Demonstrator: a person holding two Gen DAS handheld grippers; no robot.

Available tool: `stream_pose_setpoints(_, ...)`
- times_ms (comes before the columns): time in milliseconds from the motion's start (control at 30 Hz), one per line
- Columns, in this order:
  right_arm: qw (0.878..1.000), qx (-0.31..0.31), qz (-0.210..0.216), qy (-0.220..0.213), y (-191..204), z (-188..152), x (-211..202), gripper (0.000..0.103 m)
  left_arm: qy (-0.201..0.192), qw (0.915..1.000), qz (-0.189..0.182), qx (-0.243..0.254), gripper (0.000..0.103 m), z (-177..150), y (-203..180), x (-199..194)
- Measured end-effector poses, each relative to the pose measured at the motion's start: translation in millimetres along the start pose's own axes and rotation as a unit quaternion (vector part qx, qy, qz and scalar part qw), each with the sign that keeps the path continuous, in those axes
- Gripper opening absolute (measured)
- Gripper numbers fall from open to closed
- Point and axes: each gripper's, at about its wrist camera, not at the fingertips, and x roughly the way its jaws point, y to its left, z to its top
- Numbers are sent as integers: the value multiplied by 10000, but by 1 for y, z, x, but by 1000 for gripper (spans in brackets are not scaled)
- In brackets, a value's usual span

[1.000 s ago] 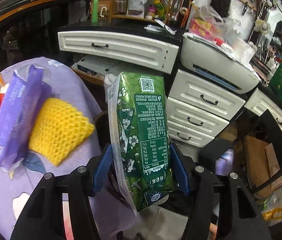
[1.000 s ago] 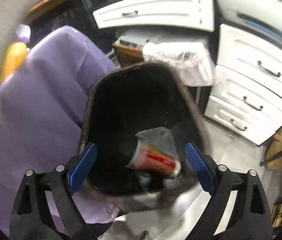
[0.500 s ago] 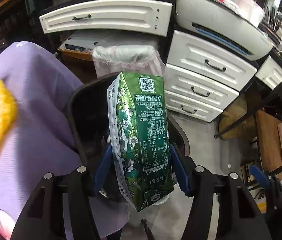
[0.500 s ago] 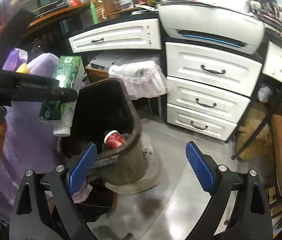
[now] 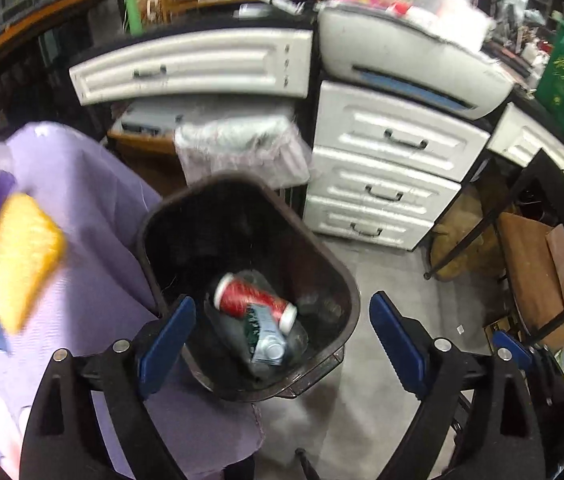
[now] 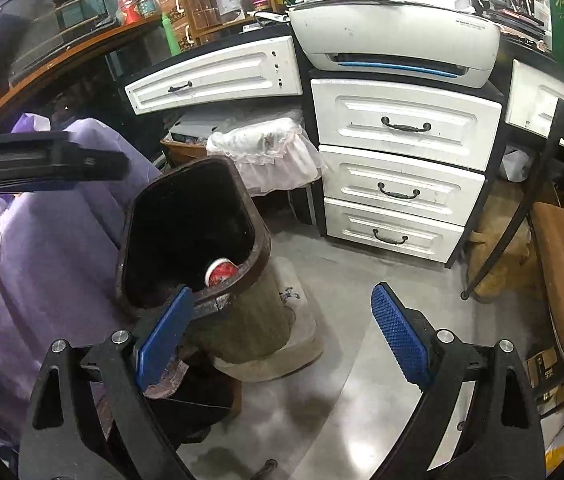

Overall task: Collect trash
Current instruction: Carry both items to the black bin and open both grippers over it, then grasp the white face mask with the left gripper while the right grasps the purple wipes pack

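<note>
At the left, a counter draped in a purple cloth [image 5: 94, 264] carries a yellow foam net [image 5: 20, 258], blurred in the left wrist view, lying near the cloth's left edge.

Just beside the cloth's right edge stands a dark brown trash bin [image 5: 345, 280], open-topped, on the grey floor [image 6: 361, 288]. Inside, toward the near right corner of the bin, lies a red can [image 5: 252, 300] on its side with a white end. A green carton [image 5: 264, 334] rests against the can, on its near side, with what appears to be clear plastic beneath both; motion blur makes this uncertain.

The left gripper [image 5: 282, 334] hangs directly above the bin mouth, jaws released and wide apart, with nothing between them. The carton lies in the bin below, clear of the pads.

In the right wrist view, the left gripper appears as a black bar at the left edge, above the cloth. The right gripper [image 6: 282, 332] is over the floor to the right of the bin, jaws spread and empty. Its left pad overlaps the bin's near rim in view; contact cannot be determined.

White drawers [image 6: 397, 192] stand behind, at the right.
</note>
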Motion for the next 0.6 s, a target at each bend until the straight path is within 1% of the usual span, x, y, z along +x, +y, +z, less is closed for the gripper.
stream_pose_setpoints(67, 10000, -11, 62, -13, 5, 1, -4, 90, -239, 9997, -17, 91, 90, -4, 2, -20)
stream_pose_setpoints(167, 9998, -76, 184, -62, 16, 2, -10, 90, -490, 9987, 27, 133, 91, -11, 9, -43)
stream_pose_setpoints(333, 9983, -337, 440, -189, 46, 9, -22, 90, -908, 9956, 202, 96, 92, -25, 31, -81)
stream_pose_setpoints(500, 9954, -537, 746, -258, 76, 17, -34, 90, -1067, 9933, 399, -172, 93, -46, 68, -105)
stream_pose_setpoints(600, 9924, -683, 973, -326, 99, 21, -43, 90, -1055, 9915, 653, -396, 93, -60, 96, -115)
